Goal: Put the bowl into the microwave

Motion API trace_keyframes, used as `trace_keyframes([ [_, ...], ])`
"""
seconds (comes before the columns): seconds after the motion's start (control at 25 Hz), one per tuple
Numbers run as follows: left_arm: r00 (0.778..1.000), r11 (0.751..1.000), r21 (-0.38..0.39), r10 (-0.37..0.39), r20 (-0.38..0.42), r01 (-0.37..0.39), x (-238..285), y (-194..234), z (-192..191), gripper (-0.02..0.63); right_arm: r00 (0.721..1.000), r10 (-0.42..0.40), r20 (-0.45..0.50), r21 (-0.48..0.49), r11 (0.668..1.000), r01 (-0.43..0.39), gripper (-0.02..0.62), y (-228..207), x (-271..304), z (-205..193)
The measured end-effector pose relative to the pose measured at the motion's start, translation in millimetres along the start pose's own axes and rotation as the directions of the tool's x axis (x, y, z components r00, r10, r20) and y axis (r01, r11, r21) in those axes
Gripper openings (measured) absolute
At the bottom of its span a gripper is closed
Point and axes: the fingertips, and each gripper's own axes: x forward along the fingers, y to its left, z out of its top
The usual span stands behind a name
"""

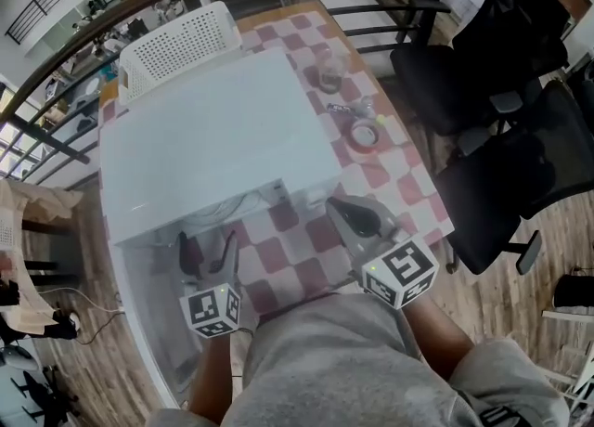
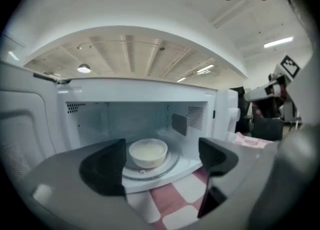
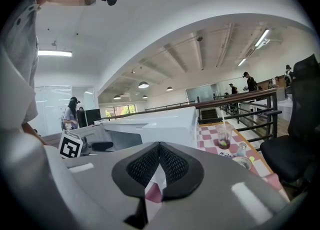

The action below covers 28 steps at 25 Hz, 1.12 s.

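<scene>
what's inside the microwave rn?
A white bowl sits on the turntable in the open microwave; nothing else shows in there. In the head view the microwave's top covers the cavity.

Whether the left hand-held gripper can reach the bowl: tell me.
Probably yes: the microwave door is open and the bowl sits straight ahead of the open left hand-held gripper, nothing between.

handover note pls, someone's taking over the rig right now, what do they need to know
Left tongs: open, empty, in front of the open microwave.
Right tongs: shut, empty, off to the side above the checked tablecloth.
Bowl: upright on the turntable inside the cavity.
Done: the bowl is in.
Left: probably only shutting the door, which stands open.
</scene>
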Motion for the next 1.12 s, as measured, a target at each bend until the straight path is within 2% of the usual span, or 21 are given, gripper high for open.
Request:
trace_keyframes([
  [0.16, 0.998, 0.998, 0.051, -0.046, 0.053, 0.043, -23, -22, 14, 0.344, 1.000, 0.027, -0.009, 0.007, 1.000, -0.027, -0.002, 10, 5, -5],
  [0.28, 0.995, 0.998, 0.040, -0.051, 0.083, 0.048, -35, -28, 21, 0.227, 0.998, 0.050, -0.028, 0.000, 0.999, -0.050, -0.002, 22, 8, -11],
  [0.36, 0.995, 0.998, 0.035, -0.050, 0.081, 0.047, -39, -32, 22, 0.166, 0.997, 0.064, -0.038, -0.001, 0.998, -0.064, -0.002, 28, 12, -15],
  [0.48, 0.996, 0.997, 0.056, -0.048, 0.075, 0.044, -46, -37, 24, 0.033, 0.995, 0.078, -0.054, 0.005, 0.997, -0.078, -0.002, 39, 14, -23],
  [0.52, 0.995, 0.997, 0.053, -0.055, 0.081, 0.051, -48, -39, 25, 0.012, 0.995, 0.081, -0.058, 0.003, 0.997, -0.081, -0.002, 42, 14, -25],
  [0.92, 0.990, 0.996, 0.053, -0.078, 0.118, 0.073, -102, -43, 31, 0.011, 0.991, 0.112, -0.078, -0.018, 0.993, -0.114, -0.002, 90, -8, -42],
  [1.12, 0.989, 0.993, 0.041, -0.117, 0.087, 0.114, -141, -51, 21, 0.011, 0.989, 0.118, -0.090, -0.016, 0.993, -0.120, -0.002, 125, -27, -53],
])
